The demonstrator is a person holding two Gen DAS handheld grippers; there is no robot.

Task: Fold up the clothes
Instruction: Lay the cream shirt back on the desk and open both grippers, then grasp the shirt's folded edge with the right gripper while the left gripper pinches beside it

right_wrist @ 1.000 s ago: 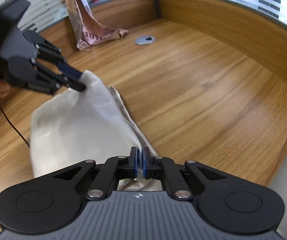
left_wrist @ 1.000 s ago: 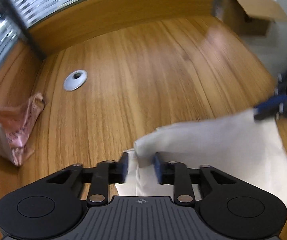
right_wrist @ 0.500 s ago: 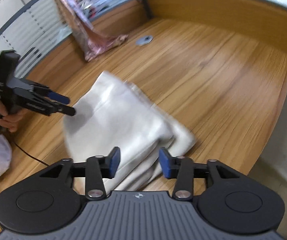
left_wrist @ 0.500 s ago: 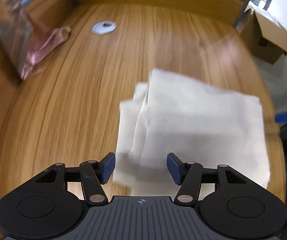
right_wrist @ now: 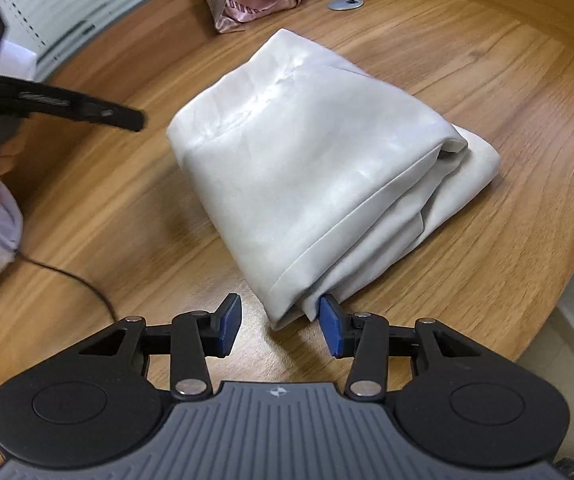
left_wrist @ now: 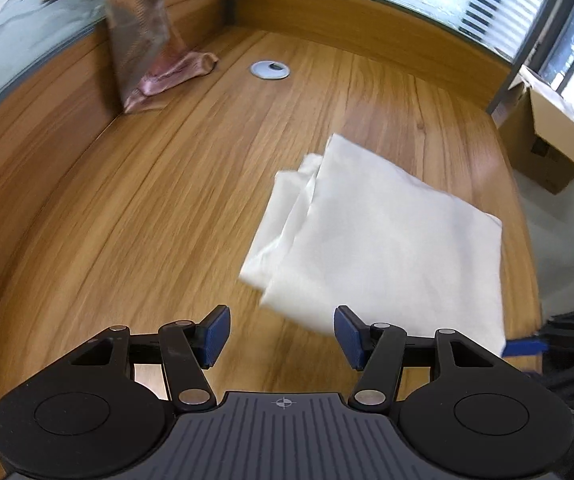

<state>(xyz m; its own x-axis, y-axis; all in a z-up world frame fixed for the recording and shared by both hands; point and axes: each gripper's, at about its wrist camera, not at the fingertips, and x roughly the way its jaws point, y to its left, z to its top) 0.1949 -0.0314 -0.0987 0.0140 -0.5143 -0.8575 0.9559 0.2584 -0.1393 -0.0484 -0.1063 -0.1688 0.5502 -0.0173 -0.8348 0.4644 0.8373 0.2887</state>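
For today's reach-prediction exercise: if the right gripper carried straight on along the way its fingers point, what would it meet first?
Most likely the near corner of the folded white garment, which lies just ahead of the right gripper, whose jaws are closing with nothing gripped. Height above the wooden table is unclear.

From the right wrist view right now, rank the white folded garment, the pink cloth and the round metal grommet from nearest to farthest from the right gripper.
1. White folded garment: just ahead of the right gripper.
2. Pink cloth: far back, left.
3. Round metal grommet: far back, centre; nearly level with the cloth, so too close to call.
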